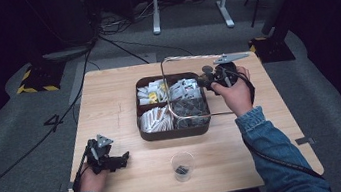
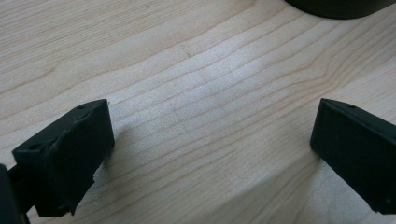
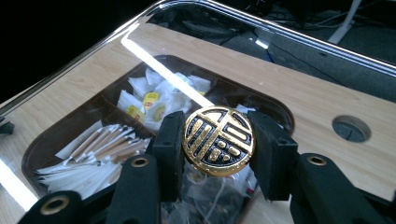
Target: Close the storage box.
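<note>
A round gold and black knob (image 3: 218, 141) is being pinched between the two black jaws of the right gripper (image 3: 218, 144). The knob is sitting in the middle of a clear see-through lid with a shiny metal rim (image 3: 280, 32), and the lid is being held up, tilted, over a dark brown box with four compartments (image 1: 173, 132). In the right gripper view, the gold pattern on the knob is being shown up close, and the box is being seen through the clear lid. White sachets with yellow labels (image 3: 154, 100) and long white paper sticks (image 3: 98, 149) are lying in it. A round hole in the table (image 3: 351, 129) is being shown there too.

In the high view, the knob is too small to be made out, but the whole lid (image 1: 173, 60) is being seen as a thin shiny frame standing over the right half of the box, with the right gripper (image 1: 209, 78) held at its right side. A small clear plastic cup with something dark in it (image 1: 183, 166) is standing near the front edge of the pale wooden table (image 1: 107, 94).

The left gripper (image 1: 119, 159) is being rested on the table at the front left, well apart from the box. In the left gripper view, its jaws are being held wide apart over bare wood (image 2: 201, 93), with nothing between them.
</note>
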